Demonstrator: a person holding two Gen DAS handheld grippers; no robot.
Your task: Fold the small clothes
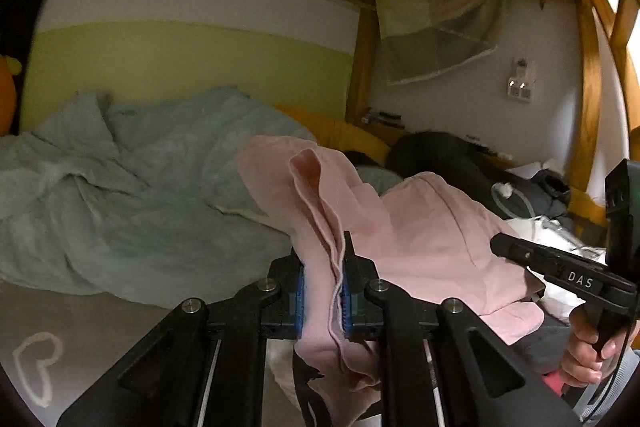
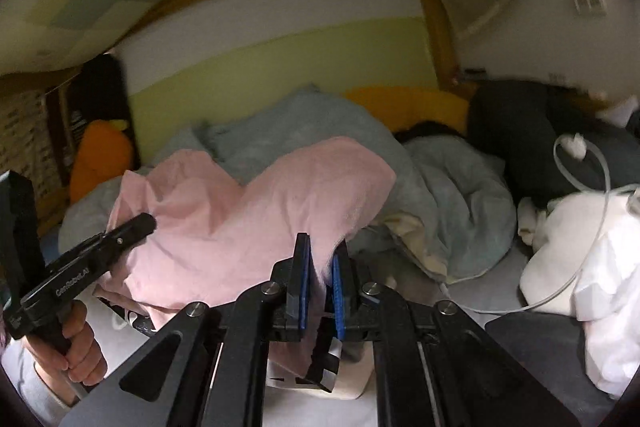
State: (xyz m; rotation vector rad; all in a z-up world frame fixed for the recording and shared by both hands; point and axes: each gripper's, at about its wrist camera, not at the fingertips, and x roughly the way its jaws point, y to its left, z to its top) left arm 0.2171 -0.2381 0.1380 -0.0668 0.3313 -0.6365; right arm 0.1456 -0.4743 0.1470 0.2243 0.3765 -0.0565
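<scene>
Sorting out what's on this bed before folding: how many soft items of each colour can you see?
Pink: 1, the pink garment, held by left hand-held gripper and right hand-held gripper
Light blue: 1, duvet
Orange: 1, plush toy
Yellow: 1, pillow
White: 1, white bundle
Total: 5

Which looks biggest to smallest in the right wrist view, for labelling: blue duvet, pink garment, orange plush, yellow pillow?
1. Blue duvet
2. Pink garment, though nearness inflates it
3. Orange plush and yellow pillow: similar, unranked.

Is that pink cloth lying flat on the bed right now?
No, the pink cloth is lifted off the bed, pinched in the left tool and the right tool.
</scene>
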